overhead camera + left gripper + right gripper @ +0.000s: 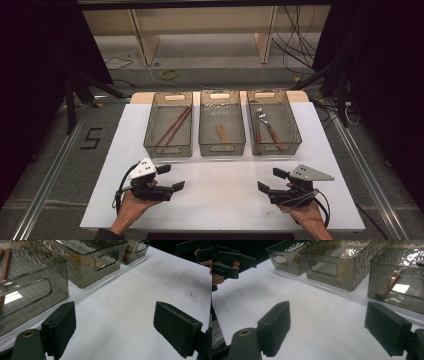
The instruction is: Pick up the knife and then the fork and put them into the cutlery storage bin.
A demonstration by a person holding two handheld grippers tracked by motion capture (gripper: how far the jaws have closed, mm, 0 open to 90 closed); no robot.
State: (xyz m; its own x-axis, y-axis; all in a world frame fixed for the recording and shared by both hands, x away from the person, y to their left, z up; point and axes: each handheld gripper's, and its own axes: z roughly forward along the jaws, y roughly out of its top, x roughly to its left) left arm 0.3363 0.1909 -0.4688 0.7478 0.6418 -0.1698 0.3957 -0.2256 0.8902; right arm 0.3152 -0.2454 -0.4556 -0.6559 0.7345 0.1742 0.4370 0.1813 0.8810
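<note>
Three smoky clear bins stand in a row at the back of the white table (225, 195). The left bin (169, 124) holds brown chopsticks (174, 126). The middle bin (222, 122) holds one wooden-handled piece (222, 133). In the right bin (273, 121) lie a fork (269, 128) and another wooden-handled utensil. My left gripper (171, 177) rests low at the front left, open and empty, jaws pointing right. My right gripper (271, 180) sits at the front right, open and empty, jaws pointing left. Bare white table lies between each pair of jaws (115, 325) (327, 325).
The table's front edge runs just behind my hands. Grey floor with metal rails (45, 175) flanks the table. A wooden shelf frame (205, 30) and loose cables (295, 45) lie beyond the bins.
</note>
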